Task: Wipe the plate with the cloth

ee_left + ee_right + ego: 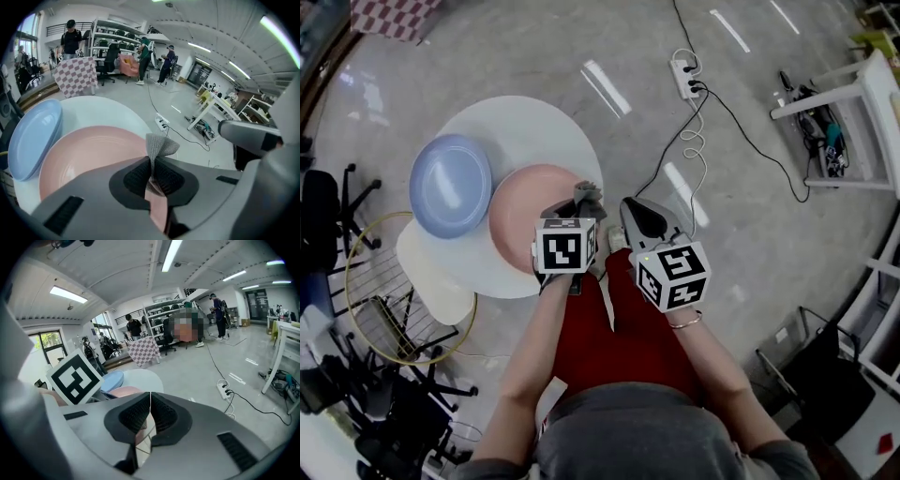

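A pink plate lies on the round white table, with a blue plate to its left. My left gripper hovers at the pink plate's right edge, shut on a small grey cloth. In the left gripper view the grey cloth sticks up from the closed jaws, just over the pink plate's rim. My right gripper is off the table, right of the left one, shut with nothing in it. In the right gripper view the gripper points past the pink plate.
A cream seat-like piece and a round wire rack sit at the table's lower left. A power strip and its cables cross the floor behind. A white bench stands at the right. People stand far off by shelves.
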`<action>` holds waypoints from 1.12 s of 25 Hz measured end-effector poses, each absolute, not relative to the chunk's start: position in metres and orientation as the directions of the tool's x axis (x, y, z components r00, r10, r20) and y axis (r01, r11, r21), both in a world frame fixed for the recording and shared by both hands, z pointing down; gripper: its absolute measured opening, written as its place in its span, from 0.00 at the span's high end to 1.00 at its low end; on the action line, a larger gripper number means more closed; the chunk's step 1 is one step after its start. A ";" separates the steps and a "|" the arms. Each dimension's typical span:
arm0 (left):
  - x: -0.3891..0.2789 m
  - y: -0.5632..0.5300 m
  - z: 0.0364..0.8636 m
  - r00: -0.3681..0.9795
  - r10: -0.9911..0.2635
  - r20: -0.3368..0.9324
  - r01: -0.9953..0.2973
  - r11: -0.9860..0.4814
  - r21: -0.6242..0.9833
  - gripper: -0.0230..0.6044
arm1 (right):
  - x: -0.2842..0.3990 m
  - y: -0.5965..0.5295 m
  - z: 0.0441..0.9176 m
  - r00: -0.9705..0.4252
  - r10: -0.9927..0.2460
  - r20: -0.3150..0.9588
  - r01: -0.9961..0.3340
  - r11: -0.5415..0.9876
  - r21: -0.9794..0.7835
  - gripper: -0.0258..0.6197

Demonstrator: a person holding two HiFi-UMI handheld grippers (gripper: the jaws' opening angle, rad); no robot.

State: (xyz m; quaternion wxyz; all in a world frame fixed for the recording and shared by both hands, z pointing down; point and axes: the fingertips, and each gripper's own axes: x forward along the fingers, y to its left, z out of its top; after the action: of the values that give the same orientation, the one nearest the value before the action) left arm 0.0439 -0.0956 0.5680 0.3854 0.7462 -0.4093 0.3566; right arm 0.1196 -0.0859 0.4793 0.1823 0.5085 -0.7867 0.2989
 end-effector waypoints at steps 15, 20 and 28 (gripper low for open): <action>0.000 -0.093 0.602 0.272 -0.324 0.906 -0.943 -0.278 0.184 0.91 | 0.089 -0.087 0.481 -0.517 -0.632 0.577 -0.856 0.392 -0.337 0.91; -0.042 -0.087 0.602 0.215 -0.338 0.916 -0.970 -0.185 0.160 0.91 | 0.058 -0.089 0.480 -0.571 -0.587 0.574 -0.818 0.462 -0.341 0.91; -0.080 -0.075 0.598 0.156 -0.335 0.929 -0.987 -0.092 0.132 0.91 | 0.025 -0.087 0.481 -0.624 -0.528 0.576 -0.771 0.534 -0.347 0.91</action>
State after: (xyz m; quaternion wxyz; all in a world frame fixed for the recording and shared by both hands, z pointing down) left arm -0.0799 -0.0747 0.5975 0.4239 0.6311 -0.5237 0.3844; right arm 0.0250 -0.0871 0.4810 0.2055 0.3815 -0.8512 0.2962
